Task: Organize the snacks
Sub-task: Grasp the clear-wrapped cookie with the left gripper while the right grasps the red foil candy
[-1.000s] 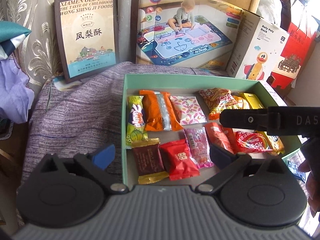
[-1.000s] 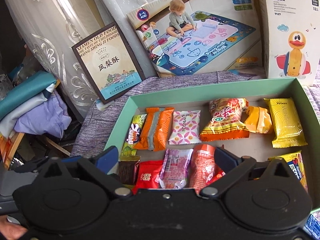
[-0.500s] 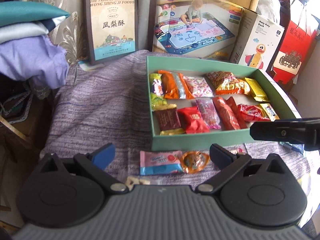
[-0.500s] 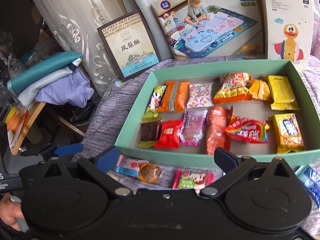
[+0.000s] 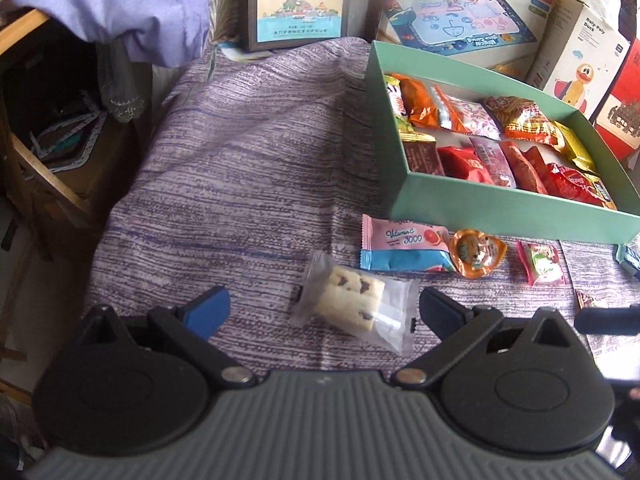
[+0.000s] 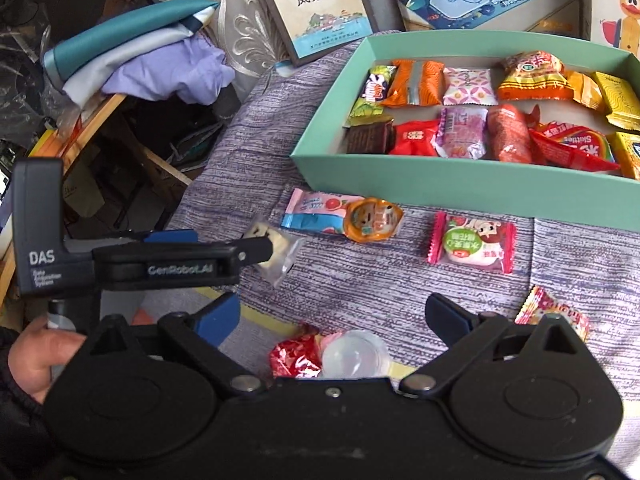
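Note:
A mint-green box (image 5: 500, 216) (image 6: 400, 178) holds several wrapped snacks in two rows. Loose snacks lie on the purple cloth in front of it: a clear-wrapped cookie (image 5: 352, 300) (image 6: 276, 248), a pink and blue Vitamin C packet (image 5: 404, 248) (image 6: 314, 214), an orange round jelly (image 5: 476, 252) (image 6: 372, 220), a pink strawberry candy (image 5: 542, 262) (image 6: 472, 242). My left gripper (image 5: 322, 308) is open, with the cookie between its fingers. My right gripper (image 6: 332, 312) is open and empty, above a red candy (image 6: 292, 360) and a clear jelly cup (image 6: 356, 356).
Boxes lean at the back: a brown pastry box (image 5: 298, 0), a play-mat box (image 5: 472, 20), a duck toy box (image 5: 580, 60). Folded cloths (image 6: 132, 60) lie on a wooden stand (image 5: 44, 184) at left. Another pink wrapper (image 6: 556, 312) lies at right.
Both grippers have drawn back from over the box and lowered toward the loose snacks in front of it. The left gripper now straddles the cookie.

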`<state>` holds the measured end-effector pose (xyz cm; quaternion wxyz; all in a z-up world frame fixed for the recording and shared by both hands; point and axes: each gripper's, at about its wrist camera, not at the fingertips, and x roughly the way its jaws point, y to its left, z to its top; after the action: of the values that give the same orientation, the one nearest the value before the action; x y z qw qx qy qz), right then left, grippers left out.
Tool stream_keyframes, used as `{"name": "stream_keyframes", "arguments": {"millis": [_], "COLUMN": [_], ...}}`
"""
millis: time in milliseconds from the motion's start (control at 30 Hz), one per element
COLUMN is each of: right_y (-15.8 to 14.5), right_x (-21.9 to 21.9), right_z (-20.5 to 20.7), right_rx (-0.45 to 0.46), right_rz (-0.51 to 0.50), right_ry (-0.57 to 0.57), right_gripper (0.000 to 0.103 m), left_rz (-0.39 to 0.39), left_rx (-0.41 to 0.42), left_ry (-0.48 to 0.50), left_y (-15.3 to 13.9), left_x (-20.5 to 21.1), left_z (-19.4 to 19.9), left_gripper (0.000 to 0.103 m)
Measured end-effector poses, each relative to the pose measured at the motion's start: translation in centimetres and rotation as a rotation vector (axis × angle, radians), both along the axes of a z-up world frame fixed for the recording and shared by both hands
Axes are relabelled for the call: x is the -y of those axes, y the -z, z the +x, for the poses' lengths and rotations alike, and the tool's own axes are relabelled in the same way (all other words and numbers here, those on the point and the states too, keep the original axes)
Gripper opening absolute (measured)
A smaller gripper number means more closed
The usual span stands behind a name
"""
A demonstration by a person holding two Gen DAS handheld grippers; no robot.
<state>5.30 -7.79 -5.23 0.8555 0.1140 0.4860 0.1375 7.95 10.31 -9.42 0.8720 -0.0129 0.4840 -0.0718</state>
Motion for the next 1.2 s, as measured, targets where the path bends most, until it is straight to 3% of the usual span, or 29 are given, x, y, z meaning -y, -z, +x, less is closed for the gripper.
{"name": "stream_keyframes", "arguments": {"millis": [100, 167, 267, 367, 633, 867, 1033, 1200], "right_y": [0.0, -0.1, 0.1, 0.8, 2.5, 2.7, 2.6, 2.5], "right_x": [-0.6, -1.0, -2.1, -3.4, -6.1, -5.3, -5.2, -4.2], "right_z": [0.0, 0.1, 0.2, 0.6, 0.8, -0.4, -1.5, -0.7], "right_rx": [0.002, 0.003, -0.006, -0.04, -0.1, -0.12, -0.088, -0.068], "right_rz": [-0.022, -0.042, -0.052, -0.053, -0.058, -0.056, -0.122, -0.144], "right_ry": [-0.025, -0.048, -0.096, -0.135, -0.207, -0.204, -0.238, -0.19], "right_gripper": [0.085, 0.071, 0.052, 0.041, 0.041, 0.045, 0.044, 0.044], "left_rz": [0.045, 0.085, 0.071, 0.056, 0.029, -0.017, 0.064, 0.055], "left_rx": [-0.007, -0.016, -0.021, -0.035, -0.047, -0.014, -0.01, -0.026], "left_ry": [-0.003, 0.01, 0.027, 0.011, -0.036, -0.017, 0.009, 0.013], "left_y": [1.0, 1.4, 1.5, 1.6, 1.1, 0.4, 1.6, 2.0], "left_x": [0.7, 0.9, 0.0, -1.6, -4.5, -2.4, -0.1, -1.4], "left_z": [0.8, 1.0, 0.7, 0.3, -0.8, 0.2, 1.4, 0.7], "left_gripper": [0.103, 0.103, 0.103, 0.103, 0.103, 0.103, 0.098, 0.099]}}
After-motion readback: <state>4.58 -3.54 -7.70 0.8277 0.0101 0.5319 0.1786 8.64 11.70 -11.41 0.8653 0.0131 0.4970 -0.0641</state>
